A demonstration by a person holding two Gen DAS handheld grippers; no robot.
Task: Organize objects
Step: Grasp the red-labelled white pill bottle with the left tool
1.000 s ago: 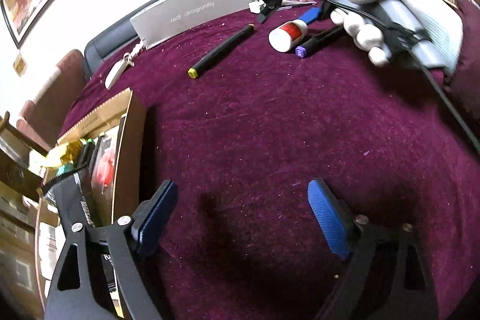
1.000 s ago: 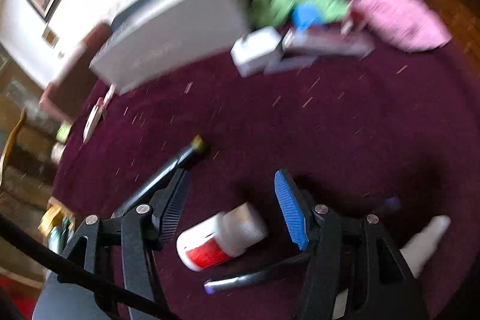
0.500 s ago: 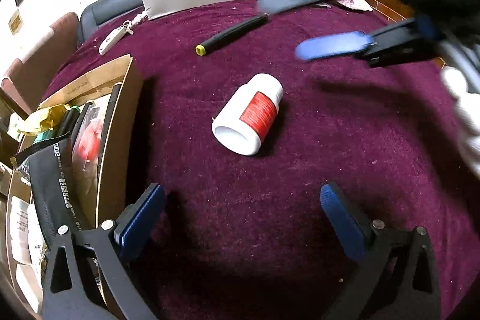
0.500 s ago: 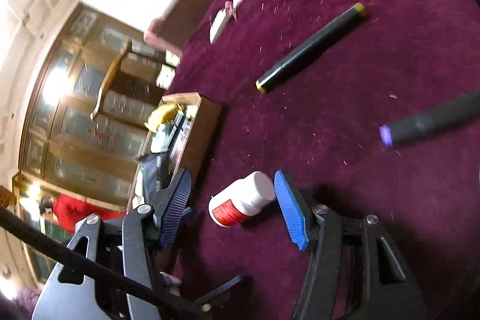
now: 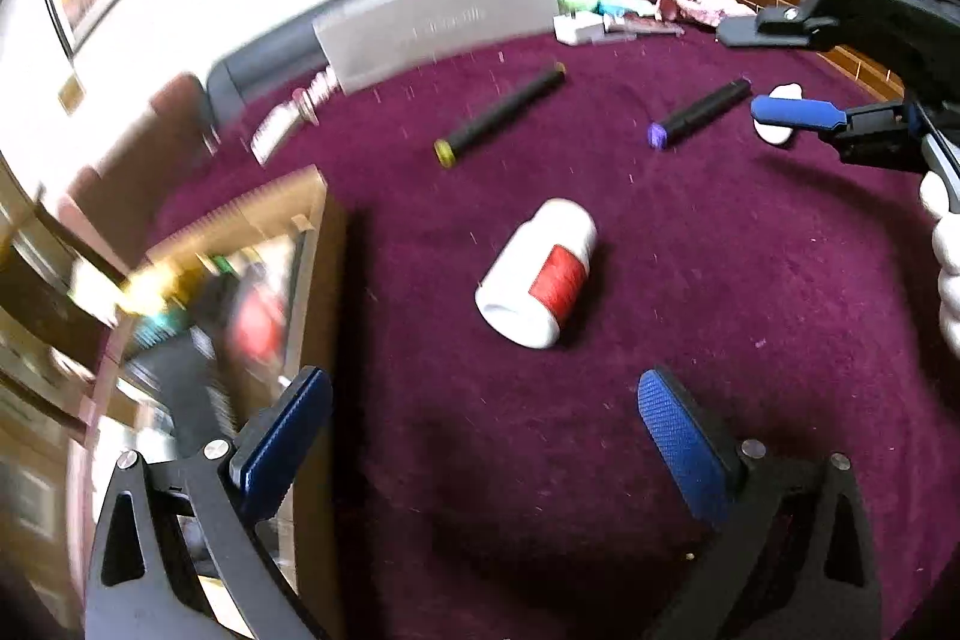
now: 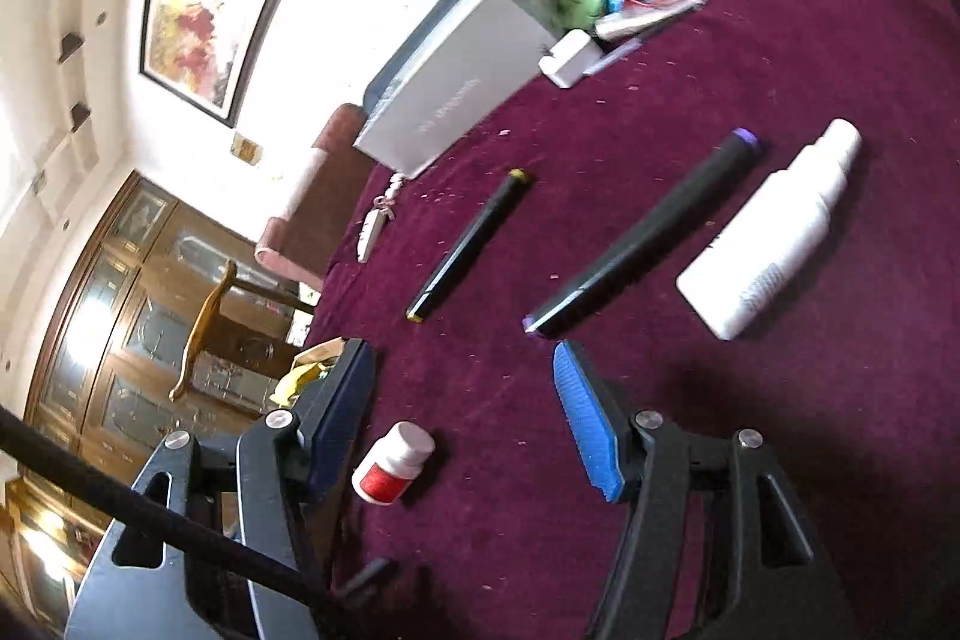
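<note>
On the maroon velvet tablecloth (image 5: 720, 280), your spread, empty left gripper (image 5: 480, 436) faces the toppled white red-labelled pill bottle (image 5: 540, 274), your right gripper (image 6: 462, 412) equally agape for the markers.

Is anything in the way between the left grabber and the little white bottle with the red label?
Nothing visible is. The left gripper is open, and only bare purple cloth lies between its fingers and the white bottle, which lies on its side. The open box sits off to the side, not between them.

Bare cloth (image 5: 750, 280) right of bottle (image 5: 540, 280); box (image 5: 318, 244) crowds left.
</note>
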